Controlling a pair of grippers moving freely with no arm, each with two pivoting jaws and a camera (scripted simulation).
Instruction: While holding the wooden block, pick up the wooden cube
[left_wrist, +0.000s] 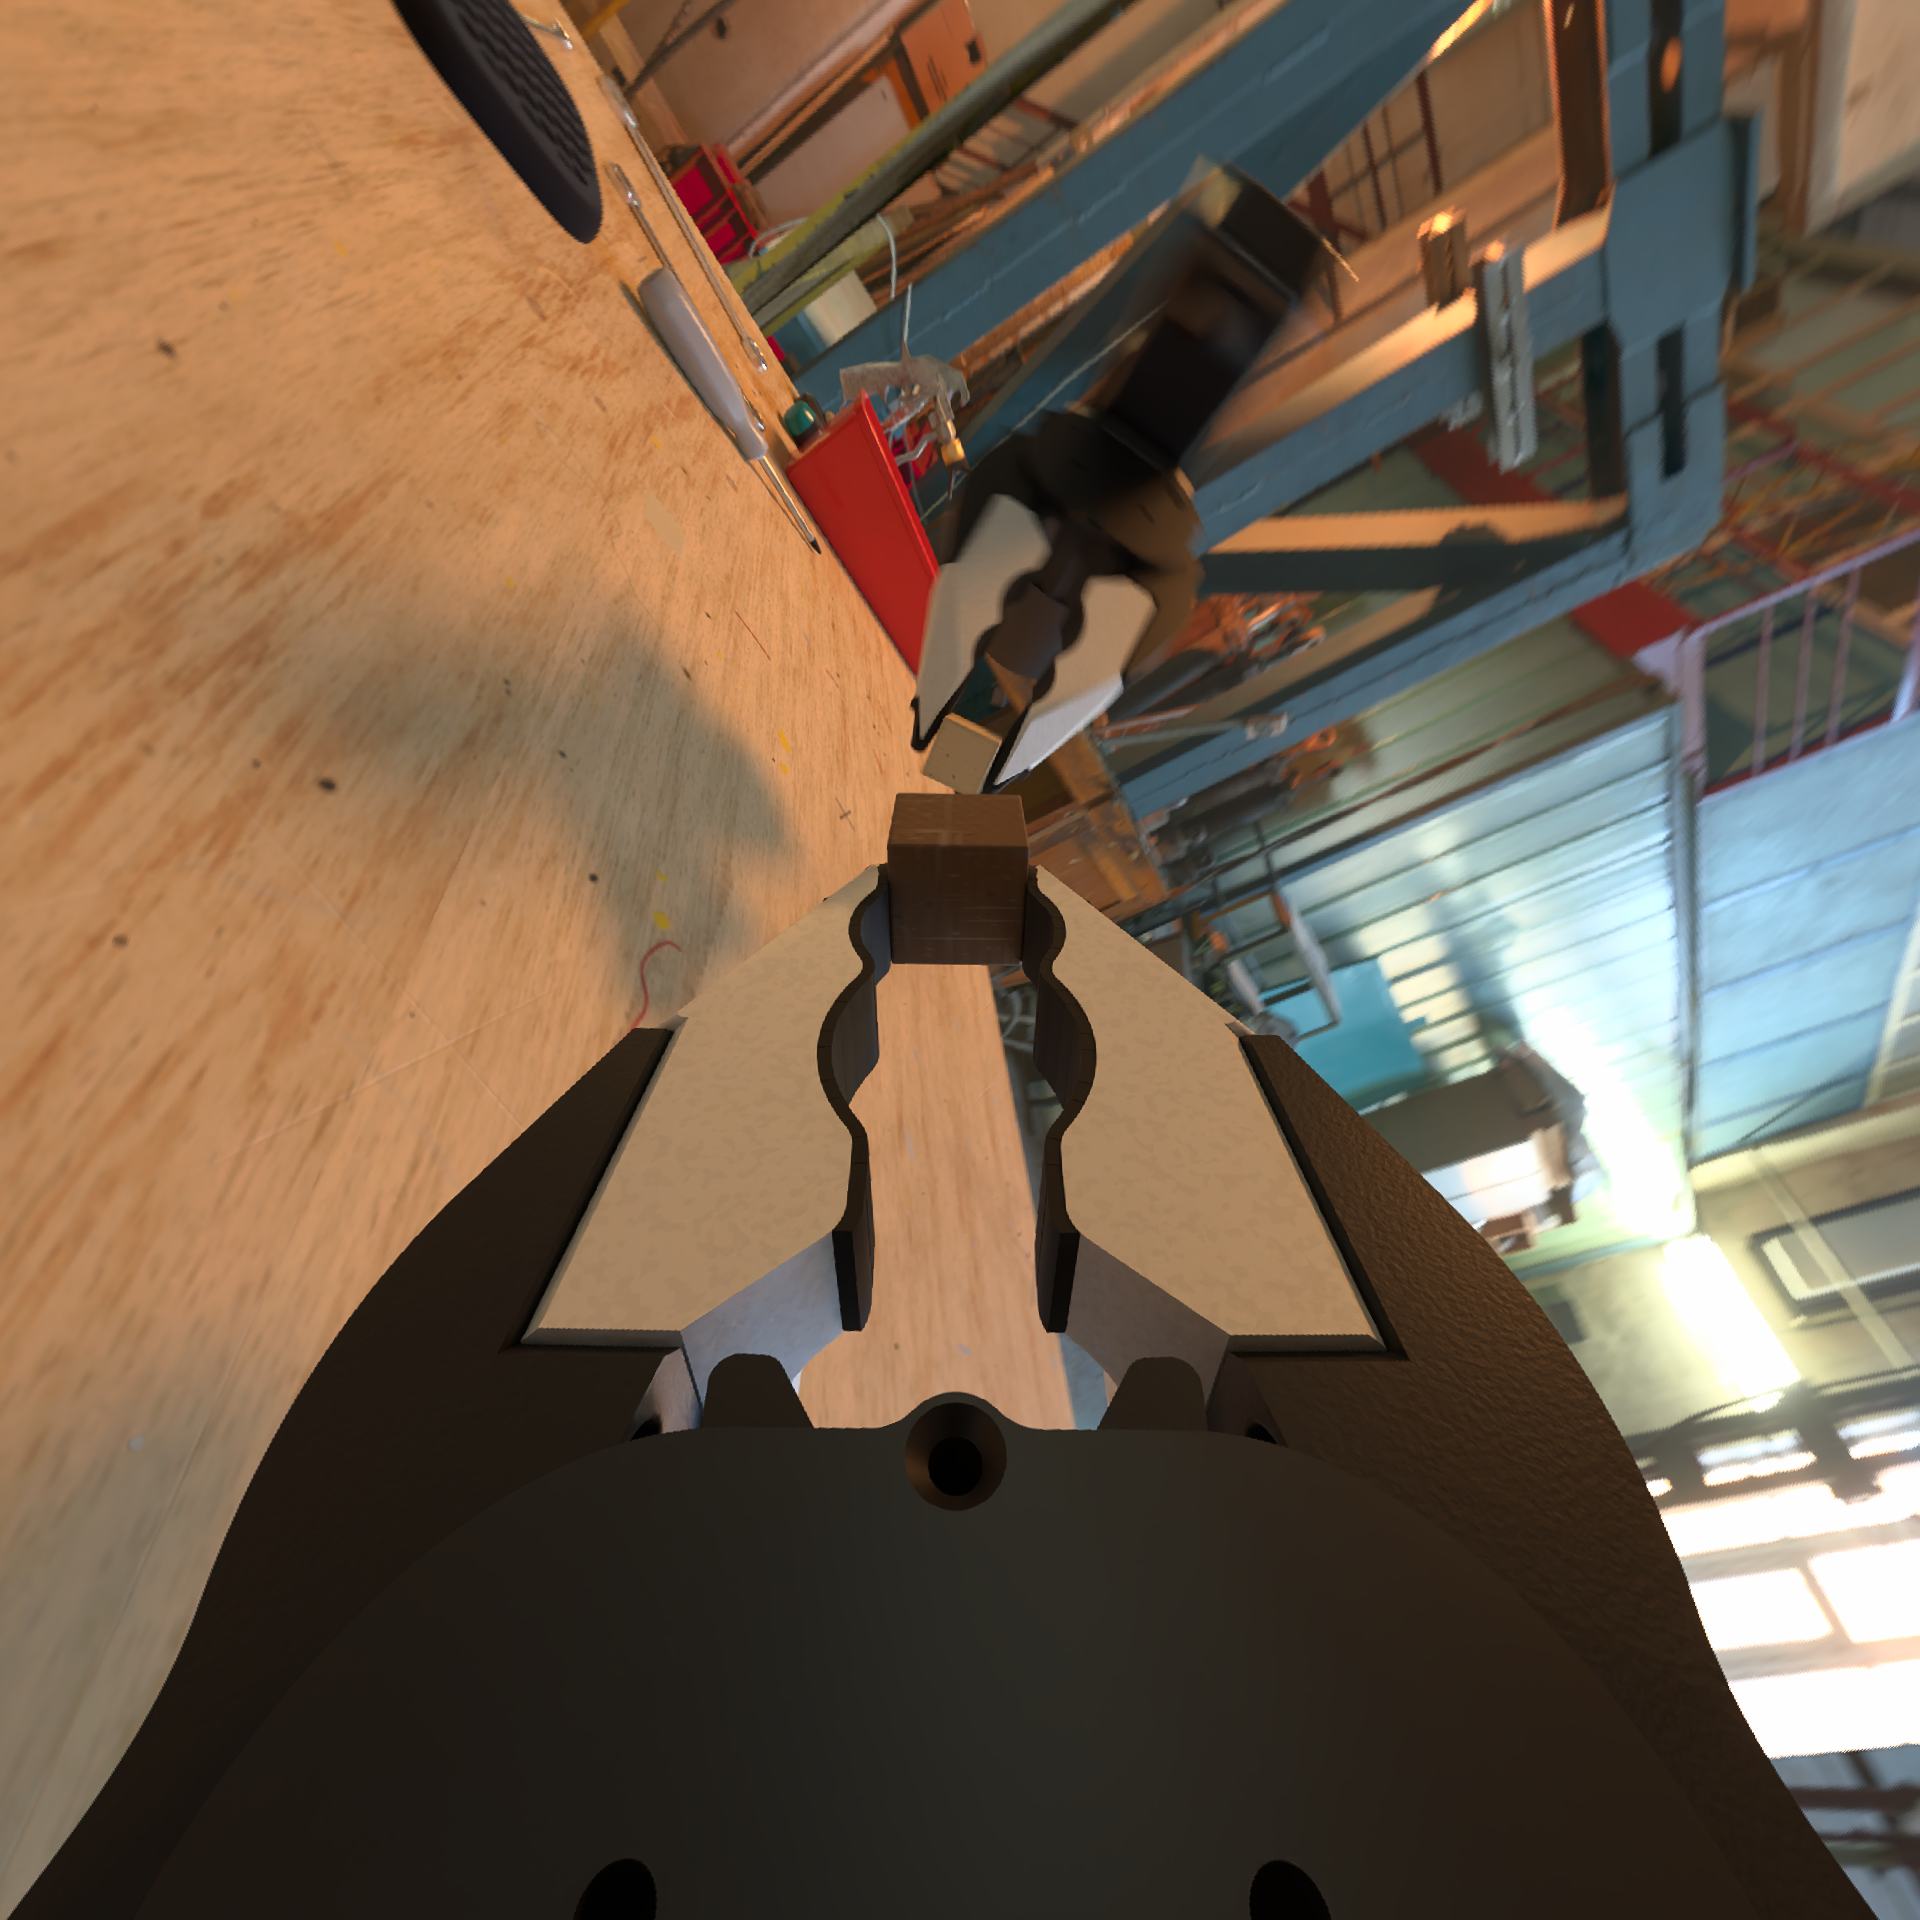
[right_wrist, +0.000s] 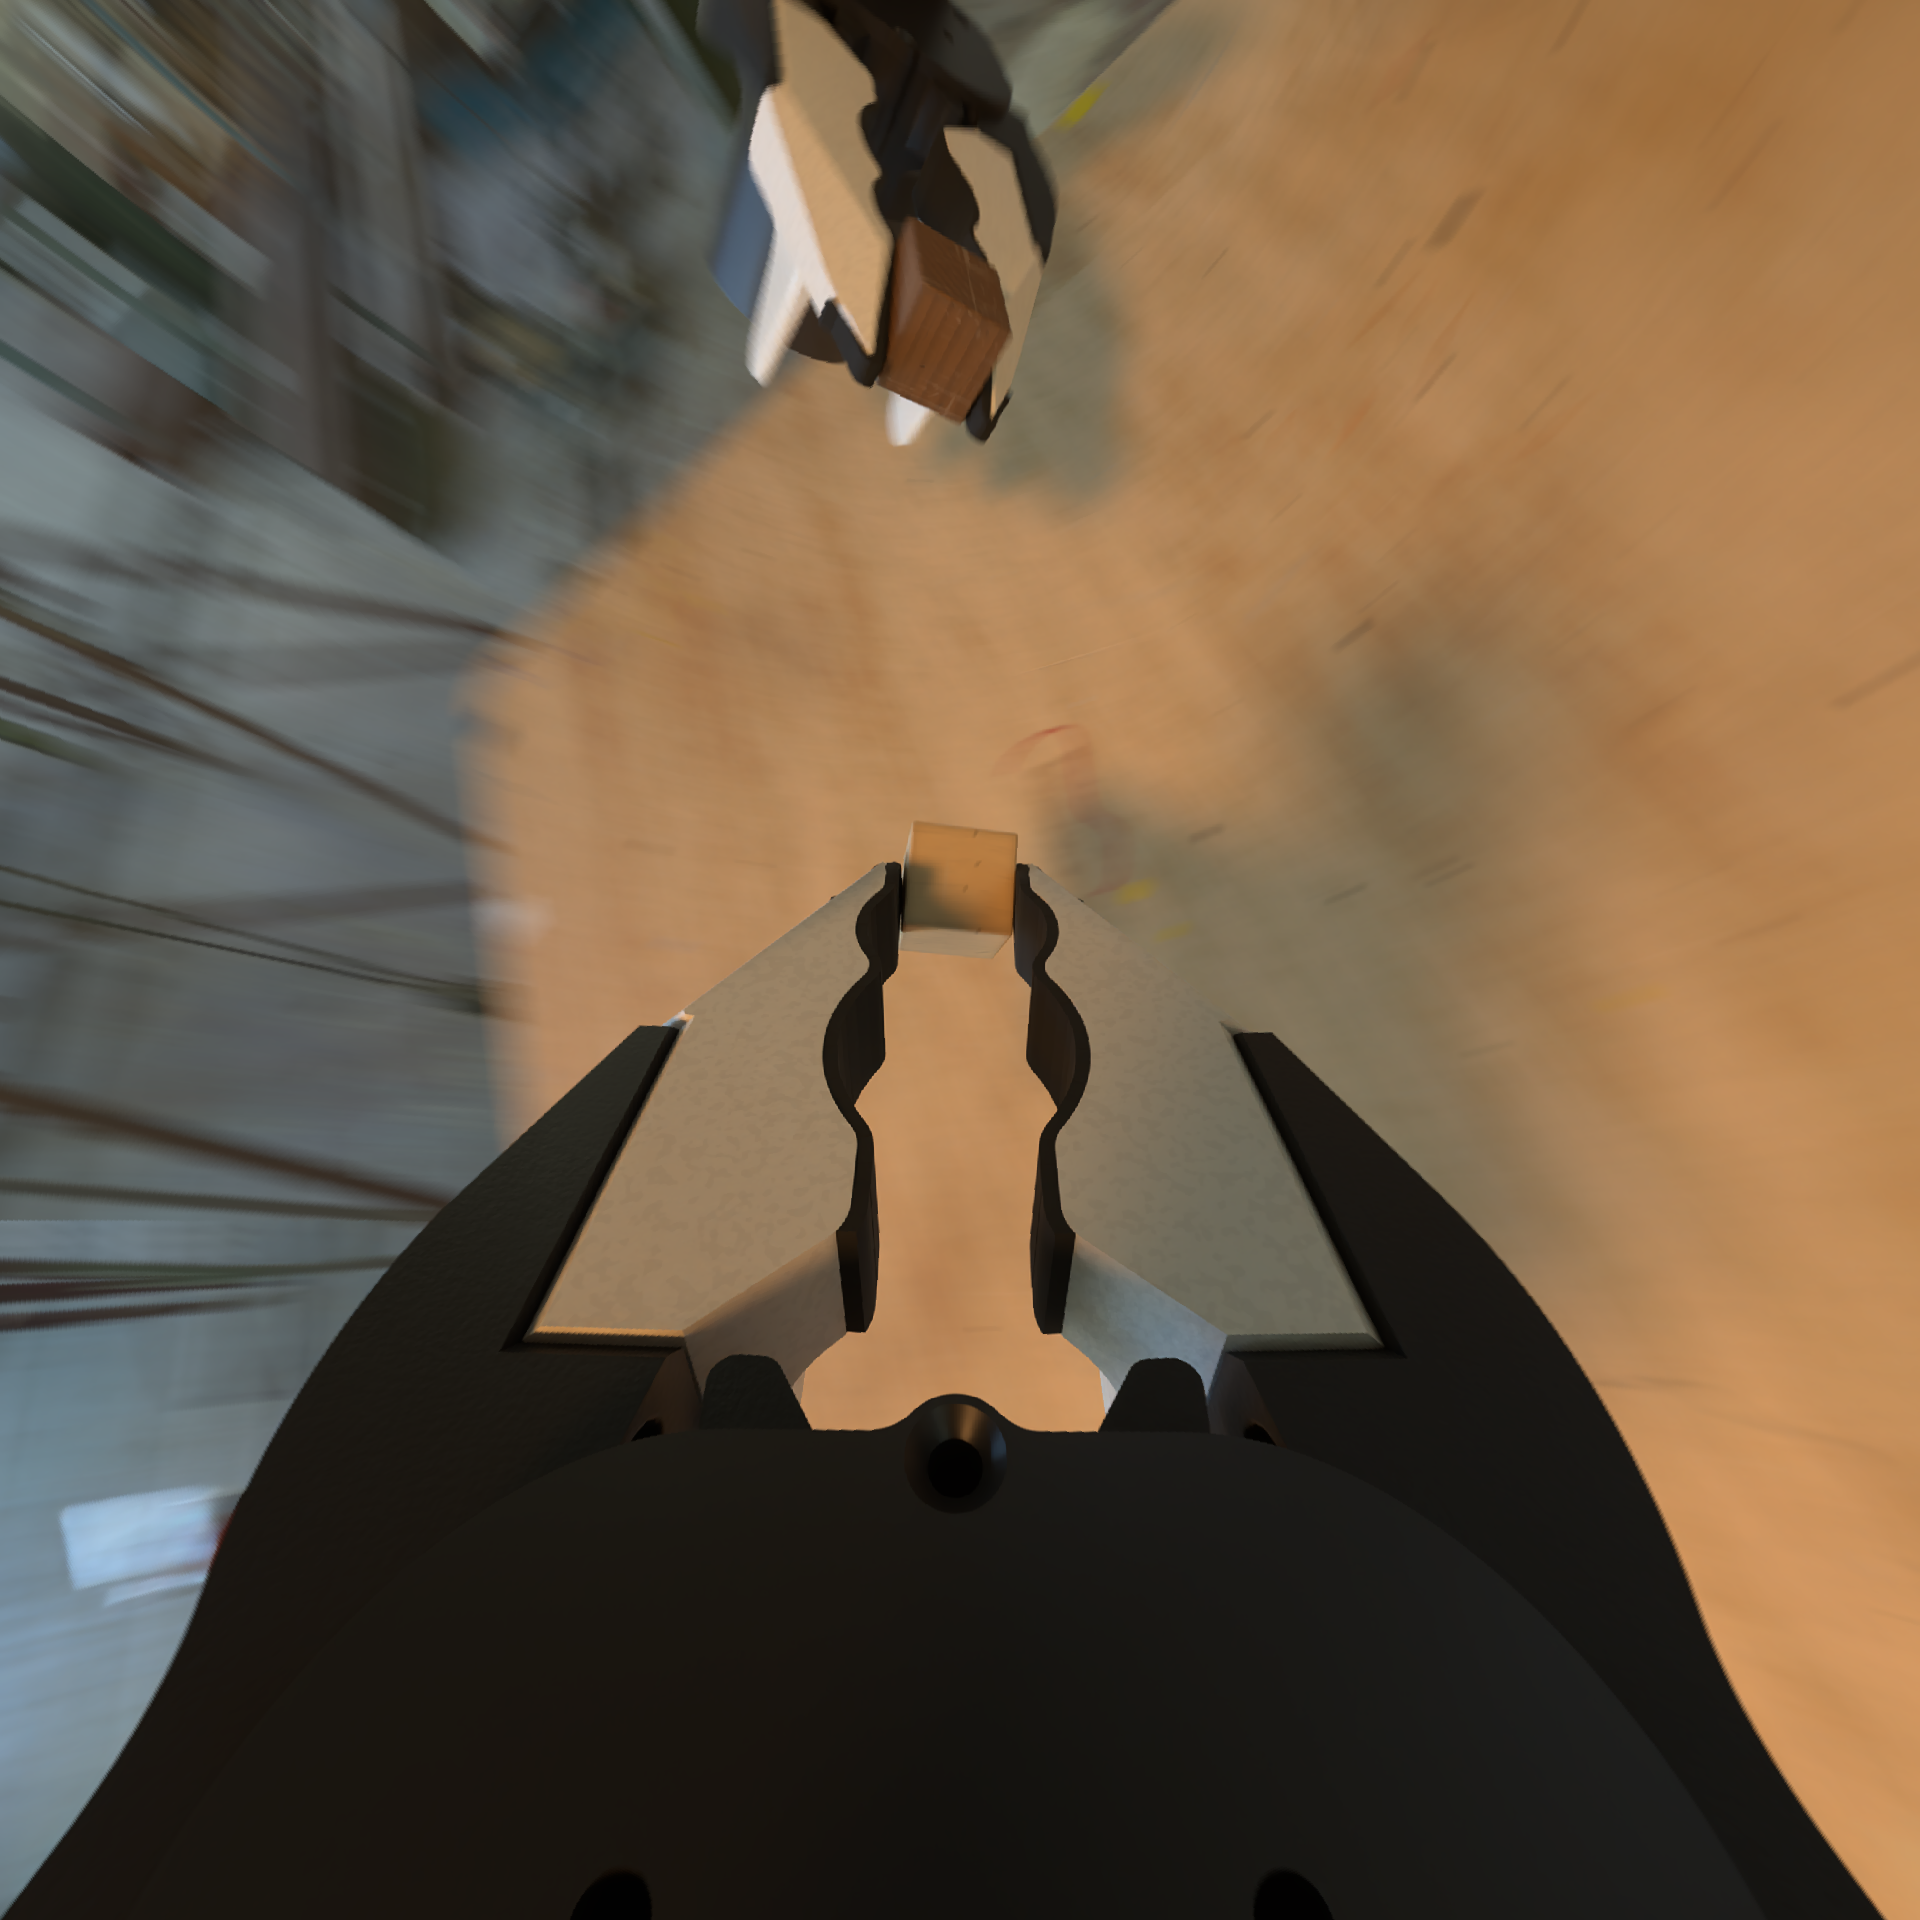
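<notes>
My left gripper is shut on a dark brown wooden block, held at its fingertips above the plywood table. My right gripper is shut on a pale wooden cube, also clear of the table. In the left wrist view the right gripper hangs just beyond the brown block with the pale cube in its tips. In the right wrist view the left gripper shows at the top, holding the brown block. The right wrist view is motion-blurred.
A black round perforated disc lies at the table's far end. A white-handled tool and thin metal rods lie along the table edge. A red box stands beyond that edge. A small red wire lies on the table.
</notes>
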